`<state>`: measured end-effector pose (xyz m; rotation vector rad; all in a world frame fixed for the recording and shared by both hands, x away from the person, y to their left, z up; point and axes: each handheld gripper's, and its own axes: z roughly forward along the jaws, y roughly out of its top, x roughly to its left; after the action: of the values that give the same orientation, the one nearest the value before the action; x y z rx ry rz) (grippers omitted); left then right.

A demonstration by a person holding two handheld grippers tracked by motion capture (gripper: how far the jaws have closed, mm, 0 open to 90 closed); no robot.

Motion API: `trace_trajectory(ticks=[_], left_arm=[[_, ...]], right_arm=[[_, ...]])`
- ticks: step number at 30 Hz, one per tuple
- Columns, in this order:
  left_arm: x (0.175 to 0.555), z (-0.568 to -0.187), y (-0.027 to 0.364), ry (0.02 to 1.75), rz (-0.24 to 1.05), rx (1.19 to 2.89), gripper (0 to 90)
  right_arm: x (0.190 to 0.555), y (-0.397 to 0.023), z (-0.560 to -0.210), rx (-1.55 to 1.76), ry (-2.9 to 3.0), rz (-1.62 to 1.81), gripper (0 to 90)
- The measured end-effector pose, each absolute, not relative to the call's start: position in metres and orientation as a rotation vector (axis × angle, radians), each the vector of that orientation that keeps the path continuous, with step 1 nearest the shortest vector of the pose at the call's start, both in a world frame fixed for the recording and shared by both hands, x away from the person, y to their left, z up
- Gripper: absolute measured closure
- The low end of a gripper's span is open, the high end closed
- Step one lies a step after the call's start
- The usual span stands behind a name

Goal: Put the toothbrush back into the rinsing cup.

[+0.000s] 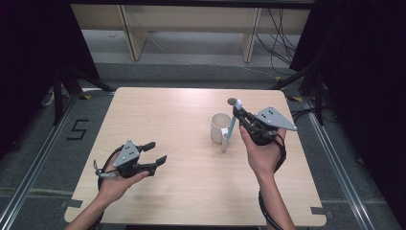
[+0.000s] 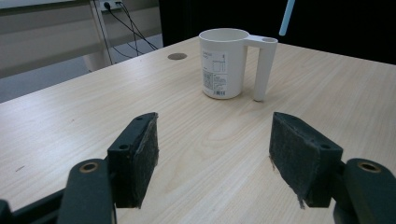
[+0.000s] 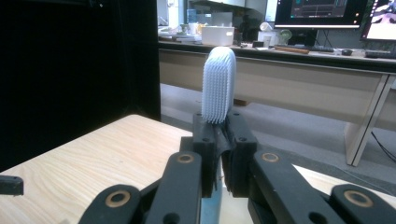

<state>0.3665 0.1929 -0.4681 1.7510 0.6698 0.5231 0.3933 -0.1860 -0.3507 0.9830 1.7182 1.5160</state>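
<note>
A white cup [image 1: 220, 127] with a long straight handle stands upright right of the table's middle; in the left gripper view the cup [image 2: 223, 63] is ahead of the jaws. My right gripper [image 1: 238, 112] is shut on a pale blue toothbrush [image 1: 231, 128], just right of the cup. The toothbrush's bristle head [image 3: 218, 86] sticks up above the right gripper [image 3: 223, 140], and its handle hangs down beside the cup, its tip [image 2: 287, 16] in the air. My left gripper [image 1: 157, 152] rests low at the table's left, open, with nothing between the pads [image 2: 140, 144].
A small brown round mark [image 1: 231, 101] lies on the wooden table [image 1: 163, 110] behind the cup. Wooden furniture legs [image 1: 131, 33] and cables stand on the floor beyond. Dark curtains flank both sides. A desk with monitors [image 3: 322, 14] shows far off.
</note>
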Motion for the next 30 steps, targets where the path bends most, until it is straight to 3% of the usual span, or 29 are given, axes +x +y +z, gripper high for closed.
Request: trace_trajectory(ticks=[30], left_arm=[[0.366, -0.47, 0.195, 0.678, 0.528, 1.77, 32.2]], right_arm=[[0.411, -0.179, -0.363, 0.998, 1.738, 1.471, 85.3]])
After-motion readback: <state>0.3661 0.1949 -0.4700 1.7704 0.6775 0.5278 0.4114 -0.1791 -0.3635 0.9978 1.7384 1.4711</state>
